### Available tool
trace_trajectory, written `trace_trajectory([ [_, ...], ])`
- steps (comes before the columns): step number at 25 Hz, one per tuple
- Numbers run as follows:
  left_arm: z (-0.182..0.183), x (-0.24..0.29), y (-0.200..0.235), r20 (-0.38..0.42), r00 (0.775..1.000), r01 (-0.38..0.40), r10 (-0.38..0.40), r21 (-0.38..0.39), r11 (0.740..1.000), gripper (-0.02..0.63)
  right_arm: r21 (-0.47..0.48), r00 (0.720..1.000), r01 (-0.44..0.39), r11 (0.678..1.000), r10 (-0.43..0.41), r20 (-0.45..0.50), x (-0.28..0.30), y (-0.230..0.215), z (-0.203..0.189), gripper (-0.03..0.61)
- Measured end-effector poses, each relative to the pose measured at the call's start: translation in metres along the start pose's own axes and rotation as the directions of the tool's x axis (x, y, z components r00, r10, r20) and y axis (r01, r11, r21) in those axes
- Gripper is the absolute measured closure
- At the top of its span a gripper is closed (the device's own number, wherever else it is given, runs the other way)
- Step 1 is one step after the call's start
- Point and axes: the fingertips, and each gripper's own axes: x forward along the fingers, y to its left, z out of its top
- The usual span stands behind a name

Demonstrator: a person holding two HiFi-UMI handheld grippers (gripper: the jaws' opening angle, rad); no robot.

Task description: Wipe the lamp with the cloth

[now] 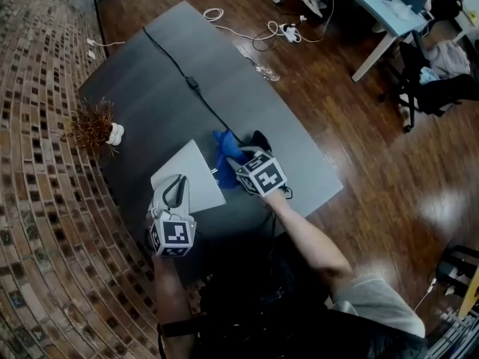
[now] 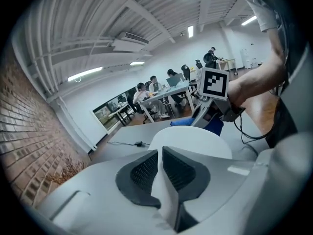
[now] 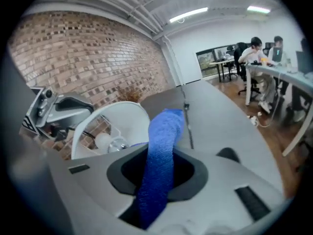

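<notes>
As the lamp (image 1: 191, 172) is clamped by its shade in the left gripper (image 1: 177, 193) jaws, and the cloth (image 1: 226, 148) beside it in the right gripper (image 1: 239, 167) jaws, the shade could be dented by hard wiping.

I'm seeing a dried plant (image 1: 93, 128) sitting near the left edge of the grey table (image 1: 150, 88), a black cable (image 1: 179, 72) running across its top, and a white power strip (image 1: 288, 30) lying on the wooden floor (image 1: 374, 163).

Cord (image 1: 172, 60) crosses table's (image 1: 135, 88) far half.
</notes>
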Motion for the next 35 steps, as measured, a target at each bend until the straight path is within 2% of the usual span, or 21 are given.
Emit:
trace_trajectory([
  [2, -0.001, 0.0, 0.001, 0.001, 1.0, -0.01, 0.01, 0.003, 1.0, 0.592, -0.035, 0.995, 0.099, 0.994, -0.1, -0.03, -0.014, -0.033, -0.009, 0.495],
  [6, 0.001, -0.001, 0.002, 0.007, 1.0, -0.029, 0.029, 0.008, 1.0, 0.595, -0.093, 0.968, 0.238, 0.967, -0.244, -0.054, -0.051, -0.086, -0.017, 0.495],
  [9, 0.003, 0.001, 0.001, 0.002, 0.999, -0.034, 0.034, 0.034, 0.999, 0.603, -0.195, 0.919, 0.38, 0.904, -0.394, -0.038, -0.084, -0.108, -0.007, 0.495],
  [10, 0.002, 0.001, 0.002, 0.002, 0.999, -0.035, 0.035, 0.035, 0.999, 0.603, -0.223, 0.912, 0.398, 0.89, -0.411, -0.013, -0.09, -0.103, 0.002, 0.495],
  [11, 0.001, 0.001, 0.003, 0.002, 0.999, -0.036, 0.036, 0.032, 0.999, 0.603, -0.238, 0.921, 0.381, 0.893, -0.388, 0.017, -0.09, -0.09, 0.012, 0.495],
  [12, -0.001, 0.0, 0.003, 0.002, 0.999, -0.037, 0.037, 0.026, 0.999, 0.603, -0.241, 0.944, 0.328, 0.913, -0.328, 0.042, -0.082, -0.068, 0.021, 0.495],
  [14, -0.005, -0.002, 0.004, -0.002, 0.999, -0.041, 0.041, 0.014, 0.999, 0.603, -0.254, 0.985, 0.174, 0.951, -0.166, 0.05, -0.051, -0.018, 0.027, 0.495],
  [15, -0.006, -0.003, 0.004, -0.005, 0.999, -0.043, 0.043, 0.009, 0.999, 0.603, -0.283, 0.993, 0.117, 0.952, -0.113, 0.031, -0.033, 0.001, 0.024, 0.495],
  [16, -0.007, -0.004, 0.004, -0.005, 0.999, -0.045, 0.045, 0.005, 0.999, 0.604, -0.319, 0.996, 0.09, 0.944, -0.094, 0.004, -0.019, 0.01, 0.018, 0.495],
  [18, -0.006, -0.005, 0.001, -0.006, 0.999, -0.046, 0.046, -0.001, 0.999, 0.606, -0.347, 0.99, 0.114, 0.931, -0.135, -0.037, -0.005, -0.004, 0.006, 0.495],
  [23, 0.005, -0.001, -0.006, -0.014, 0.999, -0.046, 0.047, 0.055, 0.997, 0.614, -0.237, 0.938, 0.305, 0.922, -0.334, -0.092, -0.047, -0.108, -0.006, 0.492],
  [26, 0.005, 0.0, -0.004, -0.011, 0.999, -0.051, 0.052, 0.058, 0.997, 0.613, -0.233, 0.877, 0.432, 0.871, -0.466, -0.117, -0.082, -0.152, -0.002, 0.492],
  [27, 0.005, 0.0, -0.004, -0.009, 0.999, -0.05, 0.051, 0.054, 0.997, 0.613, -0.239, 0.865, 0.454, 0.858, -0.489, -0.111, -0.09, -0.157, 0.002, 0.492],
  [28, 0.004, -0.001, -0.004, -0.009, 0.999, -0.051, 0.052, 0.053, 0.997, 0.613, -0.239, 0.872, 0.448, 0.861, -0.48, -0.095, -0.093, -0.153, 0.009, 0.492],
  [29, 0.002, -0.001, -0.003, -0.008, 0.998, -0.054, 0.055, 0.055, 0.997, 0.613, -0.233, 0.896, 0.412, 0.881, -0.438, -0.071, -0.091, -0.139, 0.019, 0.492],
  [30, 0.002, -0.001, -0.003, -0.006, 0.998, -0.059, 0.059, 0.057, 0.997, 0.613, -0.219, 0.931, 0.345, 0.913, -0.363, -0.043, -0.084, -0.117, 0.031, 0.492],
  [32, 0.001, -0.002, -0.003, -0.005, 0.998, -0.065, 0.066, 0.063, 0.996, 0.613, -0.145, 0.992, 0.127, 0.981, -0.126, 0.012, -0.059, -0.059, 0.052, 0.492],
  [33, 0.0, -0.002, -0.003, -0.004, 0.998, -0.064, 0.065, 0.065, 0.996, 0.613, -0.086, 0.999, -0.005, 0.996, 0.009, 0.037, -0.042, -0.028, 0.059, 0.492],
  [35, -0.001, -0.003, -0.006, -0.003, 0.998, -0.066, 0.066, 0.067, 0.996, 0.613, 0.029, 0.976, -0.212, 0.977, 0.21, 0.064, -0.003, 0.02, 0.061, 0.492],
])
